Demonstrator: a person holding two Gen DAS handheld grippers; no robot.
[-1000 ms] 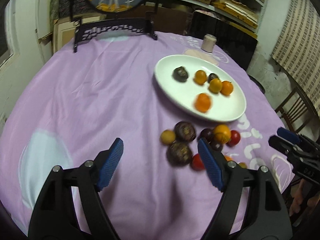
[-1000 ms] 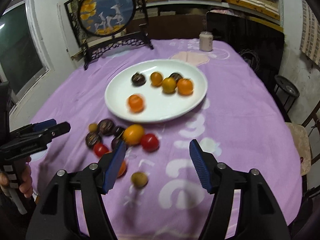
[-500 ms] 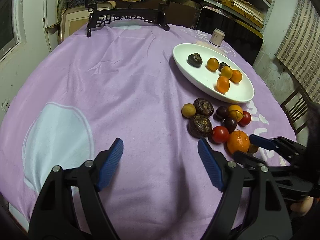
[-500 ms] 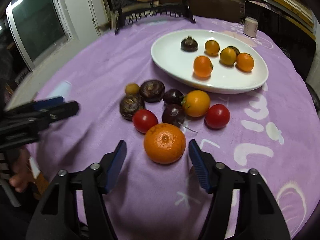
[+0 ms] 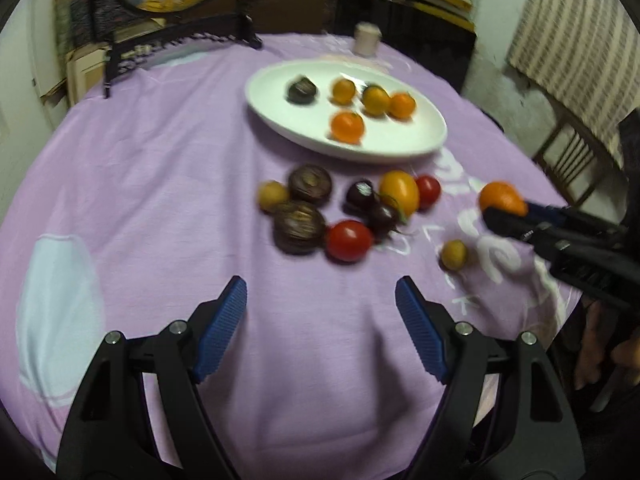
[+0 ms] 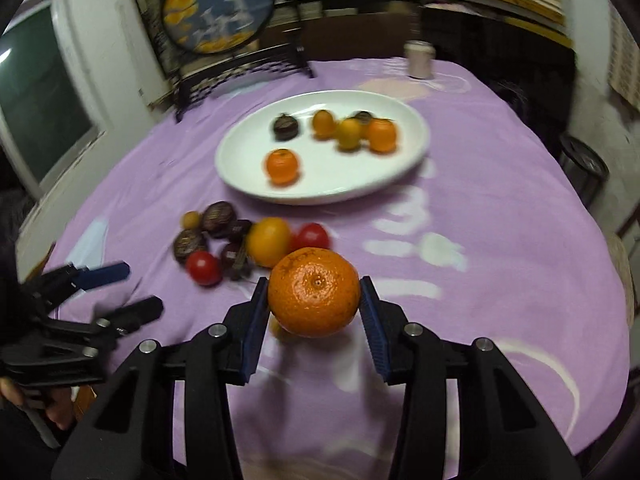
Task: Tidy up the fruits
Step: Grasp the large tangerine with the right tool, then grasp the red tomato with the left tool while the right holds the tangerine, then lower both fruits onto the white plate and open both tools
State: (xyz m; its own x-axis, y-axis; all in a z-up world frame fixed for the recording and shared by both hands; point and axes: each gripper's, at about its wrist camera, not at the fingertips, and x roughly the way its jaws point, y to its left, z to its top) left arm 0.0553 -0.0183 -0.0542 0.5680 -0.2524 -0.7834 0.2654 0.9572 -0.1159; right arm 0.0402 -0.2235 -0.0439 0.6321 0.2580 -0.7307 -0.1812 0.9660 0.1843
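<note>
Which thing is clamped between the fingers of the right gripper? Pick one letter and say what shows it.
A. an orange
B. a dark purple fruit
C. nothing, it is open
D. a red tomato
A: in the right wrist view the orange sits between the two blue pads of the right gripper, lifted above the purple tablecloth, while the red tomatoes and dark fruits lie on the cloth beside the white plate.

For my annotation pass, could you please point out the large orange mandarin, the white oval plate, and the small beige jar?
large orange mandarin (image 6: 314, 292), right wrist view, front skin.
white oval plate (image 6: 320, 190), right wrist view, bare near floor.
small beige jar (image 6: 419, 60), right wrist view, side wall.
</note>
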